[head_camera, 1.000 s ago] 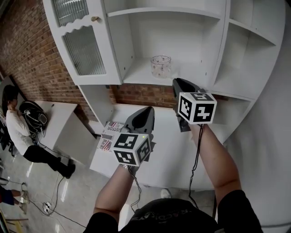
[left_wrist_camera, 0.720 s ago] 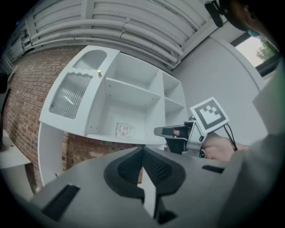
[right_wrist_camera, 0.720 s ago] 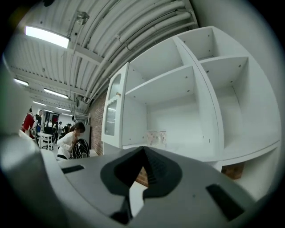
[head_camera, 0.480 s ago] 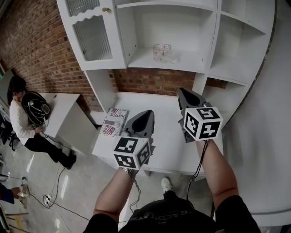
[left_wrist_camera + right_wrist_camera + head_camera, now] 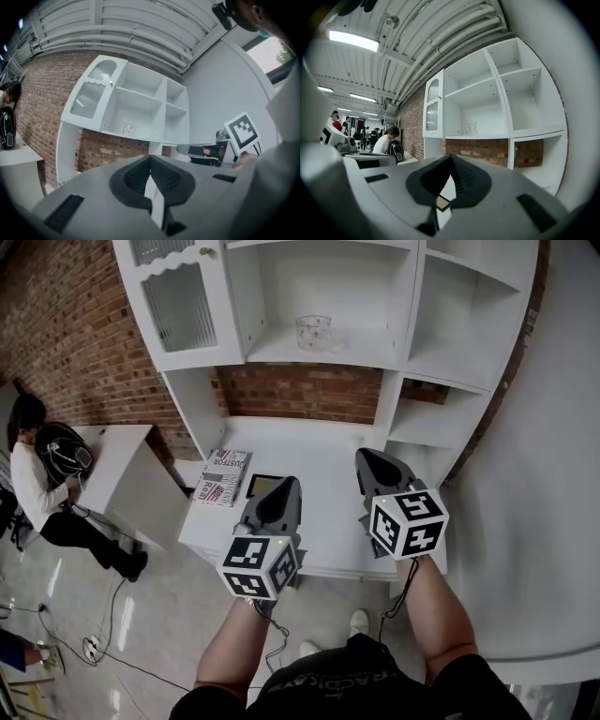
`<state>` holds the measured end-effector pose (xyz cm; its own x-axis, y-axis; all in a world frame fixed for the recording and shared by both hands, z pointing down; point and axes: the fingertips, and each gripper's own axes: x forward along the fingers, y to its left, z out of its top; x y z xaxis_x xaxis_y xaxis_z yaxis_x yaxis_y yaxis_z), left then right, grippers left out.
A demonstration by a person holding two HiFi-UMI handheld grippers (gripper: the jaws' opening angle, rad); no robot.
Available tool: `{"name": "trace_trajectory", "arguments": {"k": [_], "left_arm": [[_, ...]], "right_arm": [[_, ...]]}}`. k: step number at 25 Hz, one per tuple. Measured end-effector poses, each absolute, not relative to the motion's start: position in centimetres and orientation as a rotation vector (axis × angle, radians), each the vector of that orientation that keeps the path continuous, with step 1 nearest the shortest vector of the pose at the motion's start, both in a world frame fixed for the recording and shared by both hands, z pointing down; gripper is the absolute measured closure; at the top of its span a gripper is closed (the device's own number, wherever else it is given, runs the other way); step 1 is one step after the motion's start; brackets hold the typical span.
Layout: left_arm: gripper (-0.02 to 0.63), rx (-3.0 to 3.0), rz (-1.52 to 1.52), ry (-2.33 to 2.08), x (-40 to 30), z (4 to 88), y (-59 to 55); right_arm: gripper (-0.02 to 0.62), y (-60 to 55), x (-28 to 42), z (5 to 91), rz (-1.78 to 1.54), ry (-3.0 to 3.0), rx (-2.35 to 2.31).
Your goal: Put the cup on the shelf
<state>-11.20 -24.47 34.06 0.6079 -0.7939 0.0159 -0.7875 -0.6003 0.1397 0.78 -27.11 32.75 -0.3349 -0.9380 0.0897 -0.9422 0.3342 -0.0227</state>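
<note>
A clear glass cup (image 5: pixel 314 332) with a small pattern stands upright on the middle shelf of the white cabinet (image 5: pixel 403 362). It is small in the left gripper view (image 5: pixel 130 127) and the right gripper view (image 5: pixel 469 128). Both grippers hang far below it, over the front of the white desk (image 5: pixel 319 442). My left gripper (image 5: pixel 286 486) is shut with nothing in it, its jaws meeting at a point (image 5: pixel 150 157). My right gripper (image 5: pixel 367 457) is also shut and empty (image 5: pixel 451 157).
A magazine (image 5: pixel 218 476) and a small dark-framed square (image 5: pixel 262 486) lie on the desk's left part. A ribbed-glass cabinet door (image 5: pixel 178 306) is at the upper left. A seated person (image 5: pixel 37 493) and a low white table (image 5: pixel 117 465) are at the far left, by the brick wall.
Both grippers have drawn back and down from the shelf toward the desk's front edge. The cup stays on the shelf, now farther from the right gripper.
</note>
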Motion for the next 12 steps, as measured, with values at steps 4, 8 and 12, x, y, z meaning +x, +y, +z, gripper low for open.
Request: {"name": "trace_trajectory", "arguments": {"k": [4, 8, 12], "left_arm": [[0.600, 2.682, -0.070, -1.377, -10.5, 33.9, -23.1], [0.600, 2.659, -0.081, -1.432, -8.8, 33.6, -22.1], [0.600, 2.625, -0.088, -1.489, -6.7, 33.5, -21.6]], "right_arm": [[0.595, -25.7, 1.4, 32.5, 0.104, -2.557, 1.729], [0.595, -24.8, 2.4, 32.2, 0.104, -2.610, 1.652], [0.595, -24.4, 3.9, 32.1, 0.099, -2.656, 1.572]]}}
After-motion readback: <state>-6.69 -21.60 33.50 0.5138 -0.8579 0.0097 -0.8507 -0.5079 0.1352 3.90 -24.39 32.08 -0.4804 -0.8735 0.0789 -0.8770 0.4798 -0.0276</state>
